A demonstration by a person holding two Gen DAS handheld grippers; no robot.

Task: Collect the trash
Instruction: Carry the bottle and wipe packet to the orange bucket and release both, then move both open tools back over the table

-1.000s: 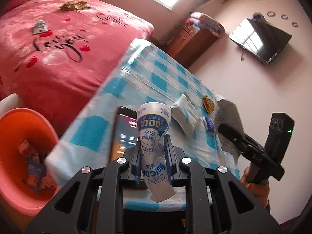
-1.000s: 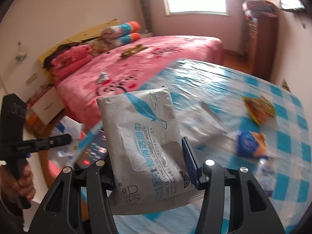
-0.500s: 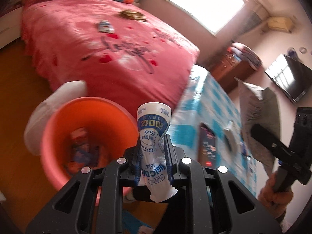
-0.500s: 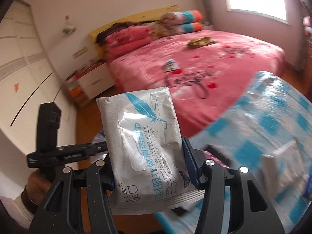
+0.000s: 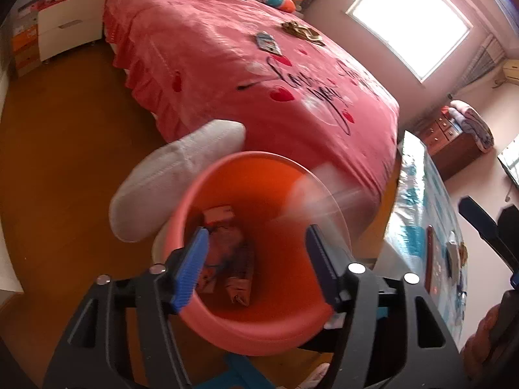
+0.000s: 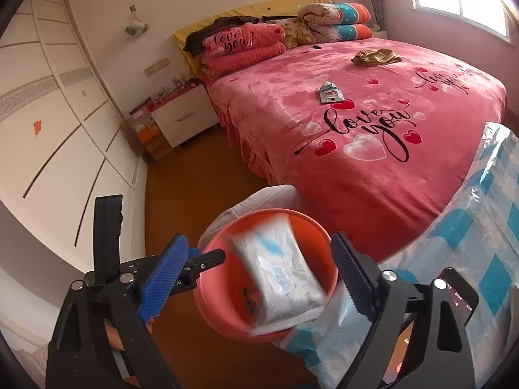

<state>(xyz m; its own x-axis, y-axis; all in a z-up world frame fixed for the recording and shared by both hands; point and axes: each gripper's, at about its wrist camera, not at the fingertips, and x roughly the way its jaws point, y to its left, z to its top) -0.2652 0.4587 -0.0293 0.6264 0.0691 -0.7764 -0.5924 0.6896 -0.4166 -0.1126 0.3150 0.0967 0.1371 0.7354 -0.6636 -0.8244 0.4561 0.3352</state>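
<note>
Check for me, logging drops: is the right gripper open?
Open: right gripper jaws spread, wipes pack blurred over the orange bin.

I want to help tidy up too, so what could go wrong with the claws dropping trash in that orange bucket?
The blurred white wipes packet is falling over the round orange plastic bucket near its right rim, so it might catch the edge and land outside. The bucket sits close beside the blue checked tablecloth, so the open right claw could bump it. A black phone lies at the table edge and could get knocked off.
</note>
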